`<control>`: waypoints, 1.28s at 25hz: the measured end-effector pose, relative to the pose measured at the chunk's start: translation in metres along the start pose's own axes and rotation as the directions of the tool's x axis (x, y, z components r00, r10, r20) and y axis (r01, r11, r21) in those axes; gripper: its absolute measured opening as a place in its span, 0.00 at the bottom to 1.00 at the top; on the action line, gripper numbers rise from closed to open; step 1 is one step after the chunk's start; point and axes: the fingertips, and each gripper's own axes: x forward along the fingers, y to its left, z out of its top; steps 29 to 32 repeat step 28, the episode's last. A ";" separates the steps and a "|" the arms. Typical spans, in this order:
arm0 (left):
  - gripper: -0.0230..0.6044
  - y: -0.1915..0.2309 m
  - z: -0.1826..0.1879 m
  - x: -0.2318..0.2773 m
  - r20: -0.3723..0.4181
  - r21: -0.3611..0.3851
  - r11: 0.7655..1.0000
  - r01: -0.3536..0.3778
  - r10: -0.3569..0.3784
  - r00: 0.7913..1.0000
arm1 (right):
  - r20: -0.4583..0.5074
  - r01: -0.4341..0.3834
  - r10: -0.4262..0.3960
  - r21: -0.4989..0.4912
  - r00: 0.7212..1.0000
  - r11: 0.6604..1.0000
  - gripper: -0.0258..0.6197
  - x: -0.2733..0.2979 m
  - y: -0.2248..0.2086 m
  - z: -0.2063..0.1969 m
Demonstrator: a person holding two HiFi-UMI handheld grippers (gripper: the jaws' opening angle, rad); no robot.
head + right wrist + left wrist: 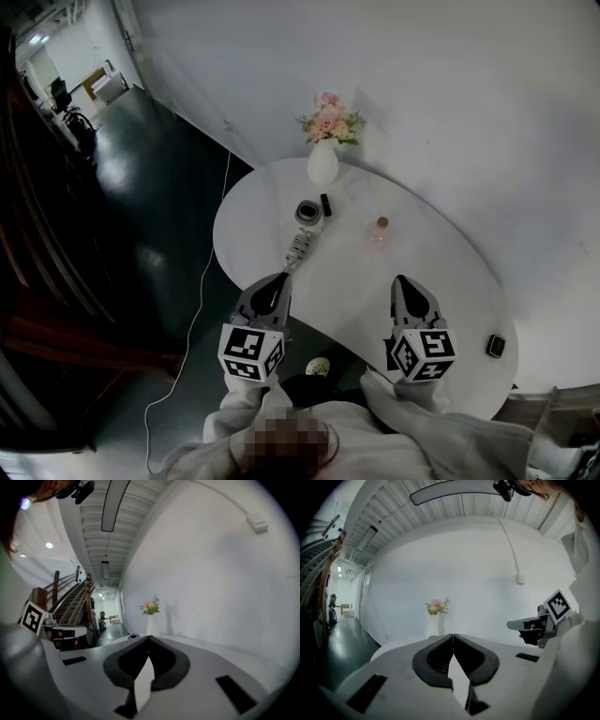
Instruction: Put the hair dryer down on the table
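Note:
The hair dryer lies on the white table, its round grey head toward the vase and its ribbed handle pointing at me. My left gripper hovers just short of the handle's near end, jaws shut with nothing between them; its own jaws hide the dryer in the left gripper view. My right gripper sits over the table's near middle, also shut and empty. The dryer's head peeks out left of the jaws in the right gripper view.
A white vase of pink flowers stands at the table's far edge. Near the dryer lie a small black object and a pink bottle. A dark small device rests at the right end. A white cable trails over the dark floor.

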 end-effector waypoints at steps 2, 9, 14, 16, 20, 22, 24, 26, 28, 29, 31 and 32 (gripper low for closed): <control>0.06 0.001 -0.001 0.000 -0.001 -0.006 1.000 -0.019 0.019 1.000 | 0.004 -0.005 0.005 -0.003 1.000 1.000 0.12 -0.003 0.001 0.001; 0.06 -0.012 -0.002 0.002 -0.004 -0.005 1.000 -0.011 0.010 1.000 | 0.000 -0.027 0.027 0.000 1.000 1.000 0.12 -0.010 0.006 -0.001; 0.06 -0.022 -0.007 0.001 -0.019 -0.004 1.000 0.008 -0.008 1.000 | -0.006 -0.028 0.028 0.003 1.000 1.000 0.12 -0.018 0.002 -0.004; 0.06 -0.023 -0.010 0.001 -0.027 -0.012 1.000 0.006 -0.007 1.000 | -0.008 -0.026 0.026 0.006 1.000 1.000 0.12 -0.019 0.001 -0.007; 0.06 -0.023 -0.015 -0.002 -0.038 -0.016 1.000 -0.011 0.010 0.999 | -0.012 -0.027 0.027 0.012 1.000 1.000 0.12 -0.022 0.001 -0.010; 0.06 -0.024 -0.017 -0.003 -0.044 -0.017 1.000 -0.015 0.014 0.999 | -0.016 -0.028 0.029 0.015 0.999 0.999 0.12 -0.023 0.001 -0.012; 0.06 -0.025 -0.019 -0.004 -0.051 -0.019 1.000 -0.017 0.016 0.999 | -0.019 -0.031 0.031 0.016 0.999 0.999 0.12 -0.025 0.001 -0.013; 0.06 -0.026 -0.021 -0.005 -0.055 -0.020 1.000 -0.019 0.018 0.998 | -0.020 -0.033 0.033 0.016 0.999 0.999 0.12 -0.026 0.001 -0.014; 0.06 -0.028 -0.022 -0.005 -0.057 -0.019 1.000 -0.019 0.018 0.998 | -0.021 -0.035 0.035 0.016 0.999 0.999 0.12 -0.027 0.001 -0.014; 0.06 -0.028 -0.022 -0.005 -0.057 -0.019 1.000 -0.019 0.018 0.998 | -0.021 -0.035 0.035 0.016 0.999 0.999 0.12 -0.027 0.001 -0.014; 0.06 -0.028 -0.022 -0.005 -0.057 -0.019 1.000 -0.019 0.018 0.998 | -0.021 -0.035 0.035 0.016 0.999 0.999 0.12 -0.027 0.001 -0.014; 0.06 -0.028 -0.022 -0.005 -0.057 -0.019 1.000 -0.019 0.018 0.998 | -0.021 -0.035 0.035 0.016 0.999 0.999 0.12 -0.027 0.001 -0.014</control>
